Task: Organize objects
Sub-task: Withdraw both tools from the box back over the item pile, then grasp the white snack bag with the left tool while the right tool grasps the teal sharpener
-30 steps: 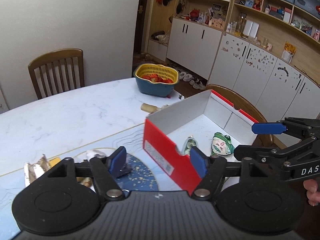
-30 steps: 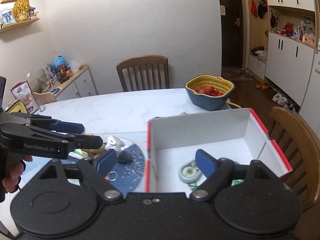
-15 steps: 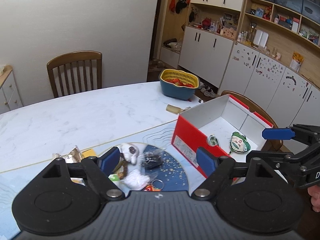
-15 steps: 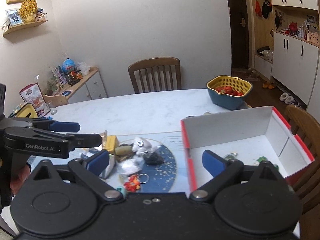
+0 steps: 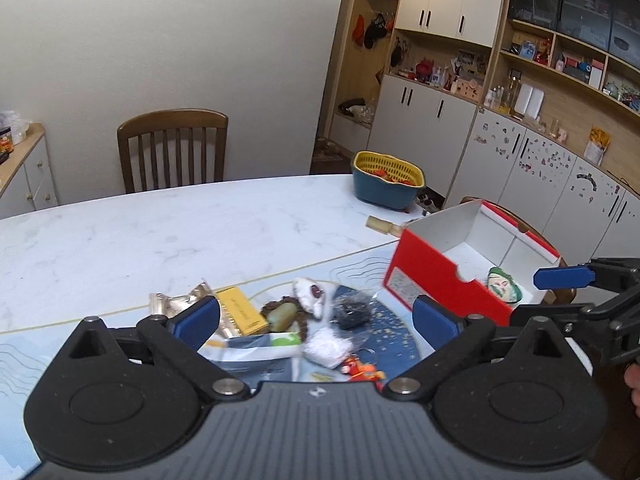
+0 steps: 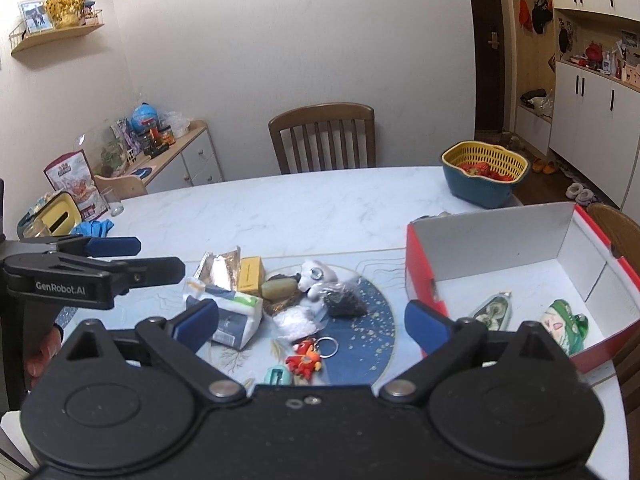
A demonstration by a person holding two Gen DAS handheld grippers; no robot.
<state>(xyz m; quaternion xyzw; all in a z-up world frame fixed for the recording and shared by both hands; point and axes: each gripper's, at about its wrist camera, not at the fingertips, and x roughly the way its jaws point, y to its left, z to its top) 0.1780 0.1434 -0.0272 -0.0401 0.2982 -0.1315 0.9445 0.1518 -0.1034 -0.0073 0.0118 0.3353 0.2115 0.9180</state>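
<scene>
**Both grippers empty above the clutter pile, box to the right**

Left gripper (image 5: 316,320): jaws opening, blue pads spread wide, nothing between them. It hangs over the pile of small items on the blue round mat (image 6: 376,320). Right gripper (image 6: 312,320): fingers wide apart, nothing held, also above the pile. Each gripper shows in the other's view at the frame edge, left one at the left side of the right wrist view, with part of a hand below it (image 6: 44,356).

Pile on the mat, marble table (image 5: 160,232): yellow carton (image 6: 251,274), foil wrapper (image 6: 220,264) just beside it, white-and-blue pouch (image 6: 236,316) in front, olive stone-like lump (image 6: 280,288), white plush toy (image 6: 314,274), black bag (image 6: 344,302) touching the plush, white crumpled bag (image 6: 298,322), red figure keychain (image 6: 304,360) with a ring, teal clip (image 6: 278,376) nearest the camera.

Red shoebox (image 6: 418,276), white inside, stands right of the mat, open. Inside it: a green-haired face charm (image 6: 564,326) and a silvery boat-shaped trinket (image 6: 492,312), lying apart on the box floor.

Farther back: yellow-and-blue basket (image 6: 484,178) with red things inside, near the table's far right edge; wooden chair (image 6: 324,138) behind the table.
</scene>
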